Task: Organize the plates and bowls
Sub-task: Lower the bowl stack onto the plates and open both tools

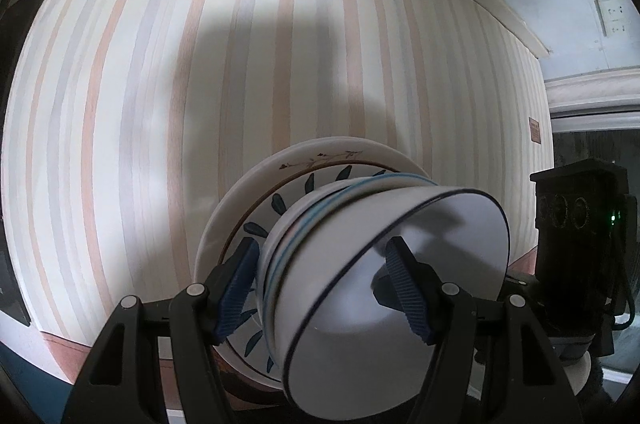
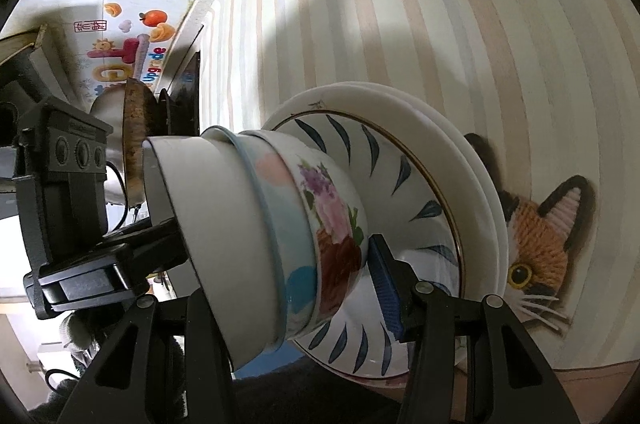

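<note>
Two grippers' jaws around nested bowls (image 1: 384,264) on plates (image 1: 320,160); knitted cat (image 2: 544,244) only rightward.

My left camera sat just behind my left claw (image 1: 324,284) and looked steeply down onto the striped table (image 1: 200,84), very close to the stack of bowls (image 1: 360,264) and plates (image 1: 248,224), which filled the lower middle of its view. My right camera rode behind my right claw (image 2: 280,288) and faced the same stack (image 2: 280,224) from the opposite side, at a shallower slant, equally near. Both views shared the stack and the striped table (image 2: 440,24); each also caught the other's black camera housing (image 1: 580,224) (image 2: 64,176) beyond the bowls.
</note>
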A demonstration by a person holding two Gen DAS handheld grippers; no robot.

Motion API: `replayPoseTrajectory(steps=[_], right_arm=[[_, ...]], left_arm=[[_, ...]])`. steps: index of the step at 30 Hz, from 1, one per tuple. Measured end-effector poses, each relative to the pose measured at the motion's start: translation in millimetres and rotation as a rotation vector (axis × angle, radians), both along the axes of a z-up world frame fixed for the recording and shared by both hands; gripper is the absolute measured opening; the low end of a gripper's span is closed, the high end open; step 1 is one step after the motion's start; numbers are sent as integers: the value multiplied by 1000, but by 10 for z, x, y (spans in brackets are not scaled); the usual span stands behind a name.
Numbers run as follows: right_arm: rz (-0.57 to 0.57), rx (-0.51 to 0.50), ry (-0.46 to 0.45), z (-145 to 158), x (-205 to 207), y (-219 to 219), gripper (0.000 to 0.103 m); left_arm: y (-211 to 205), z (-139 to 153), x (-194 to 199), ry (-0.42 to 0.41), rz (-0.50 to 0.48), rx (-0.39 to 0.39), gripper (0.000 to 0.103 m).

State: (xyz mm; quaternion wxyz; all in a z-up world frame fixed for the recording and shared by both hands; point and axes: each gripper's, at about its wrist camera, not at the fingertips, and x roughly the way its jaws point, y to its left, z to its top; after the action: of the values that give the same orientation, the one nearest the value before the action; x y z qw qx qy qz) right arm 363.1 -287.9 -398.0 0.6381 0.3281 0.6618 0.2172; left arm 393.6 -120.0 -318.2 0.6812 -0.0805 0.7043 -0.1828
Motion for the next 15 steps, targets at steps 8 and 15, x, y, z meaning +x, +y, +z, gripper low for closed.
replayPoseTrajectory(steps=[8, 15], right_arm=[[-1, -34, 0, 46, -55, 17, 52], [-19, -107, -69, 330, -165, -13, 52]], left_arm=[[-4, 151, -47, -72, -15, 71, 63], [73, 430, -206, -174, -10, 149, 64]])
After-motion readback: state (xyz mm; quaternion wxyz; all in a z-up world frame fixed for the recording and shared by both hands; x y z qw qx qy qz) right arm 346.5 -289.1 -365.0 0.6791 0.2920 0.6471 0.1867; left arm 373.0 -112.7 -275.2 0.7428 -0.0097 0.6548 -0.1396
